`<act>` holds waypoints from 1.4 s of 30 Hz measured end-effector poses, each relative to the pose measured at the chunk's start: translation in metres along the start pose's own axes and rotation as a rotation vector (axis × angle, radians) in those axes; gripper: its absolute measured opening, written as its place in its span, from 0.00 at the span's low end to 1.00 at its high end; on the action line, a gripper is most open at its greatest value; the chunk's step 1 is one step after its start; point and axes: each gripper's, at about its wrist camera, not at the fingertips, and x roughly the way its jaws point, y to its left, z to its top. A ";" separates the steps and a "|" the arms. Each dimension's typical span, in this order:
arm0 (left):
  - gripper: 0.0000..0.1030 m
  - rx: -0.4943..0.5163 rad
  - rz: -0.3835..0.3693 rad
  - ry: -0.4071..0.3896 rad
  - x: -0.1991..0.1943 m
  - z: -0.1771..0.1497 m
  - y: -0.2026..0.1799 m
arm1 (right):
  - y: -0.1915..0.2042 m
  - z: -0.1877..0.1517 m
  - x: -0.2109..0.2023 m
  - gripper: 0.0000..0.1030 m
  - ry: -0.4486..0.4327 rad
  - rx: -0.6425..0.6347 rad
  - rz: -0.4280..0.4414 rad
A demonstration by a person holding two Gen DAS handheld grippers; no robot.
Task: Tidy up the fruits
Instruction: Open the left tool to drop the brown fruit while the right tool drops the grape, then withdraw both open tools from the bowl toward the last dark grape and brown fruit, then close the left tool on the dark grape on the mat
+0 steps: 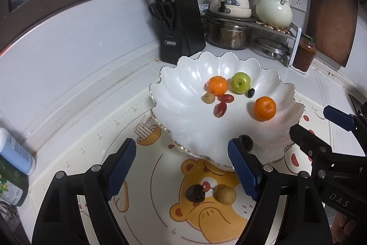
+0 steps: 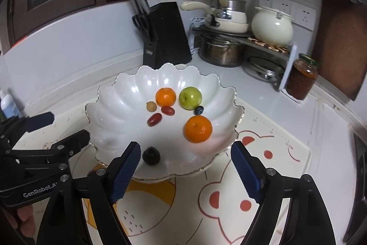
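A white scalloped bowl [image 1: 183, 105] [image 2: 119, 111] stands on the bear-print mat. It holds two oranges [image 1: 265, 108] [image 2: 198, 129], a green apple [image 1: 240, 82] [image 2: 190, 98], two red grapes [image 2: 154, 119], a blueberry [image 2: 199, 110], a small tan fruit [image 2: 151, 106] and a dark plum [image 2: 151, 155] [image 1: 246, 141] near its front rim. On the mat in front of the bowl lie a dark fruit [image 1: 195, 192] and a tan round fruit [image 1: 226, 194]. My left gripper [image 1: 182, 168] is open above these two. My right gripper [image 2: 185, 172] is open and empty at the bowl's front rim.
A black knife block [image 1: 181, 26] stands behind the bowl. A rack with pots, pans and a cream kettle [image 1: 274, 9] fills the back corner, with a jar of red sauce [image 1: 304, 54] beside it. A blue bottle [image 1: 13, 153] lies at the left edge.
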 end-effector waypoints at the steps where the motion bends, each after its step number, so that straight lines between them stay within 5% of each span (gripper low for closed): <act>1: 0.80 0.001 0.002 -0.001 -0.002 -0.002 0.000 | 0.000 -0.001 -0.002 0.79 -0.003 0.005 -0.002; 13: 0.80 0.002 -0.010 0.028 -0.011 -0.031 0.003 | 0.014 -0.029 -0.021 0.79 -0.002 0.018 -0.014; 36: 0.79 0.018 -0.007 0.132 0.042 -0.064 -0.001 | 0.013 -0.070 0.011 0.79 0.102 0.067 -0.048; 42: 0.59 0.039 -0.015 0.147 0.053 -0.065 -0.004 | 0.013 -0.071 0.015 0.79 0.105 0.075 -0.048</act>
